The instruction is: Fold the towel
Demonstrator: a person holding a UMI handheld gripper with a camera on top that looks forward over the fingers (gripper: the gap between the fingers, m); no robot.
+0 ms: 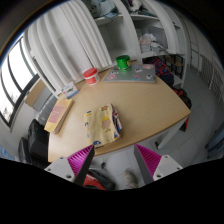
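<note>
Your gripper (117, 160) hangs well above the light wooden table (150, 105), its two fingers spread wide with the magenta pads (81, 157) facing each other across an empty gap; nothing is held.

The task item, a pale patterned cloth towel (100, 123), lies flat on the table just ahead of the fingers and slightly toward the left finger. Its long axis runs away from you, roughly in line with the fingers' reach. It appears already doubled into a narrow rectangle, with a darker strip along its right edge; whether that is a fold or another item, I cannot tell.

Judgement: you will need to descend forward onto the near short edge.

Also noted on the table: a red cup (90, 75), a green object (123, 63), and a tan flat item (58, 115) at the left.
</note>
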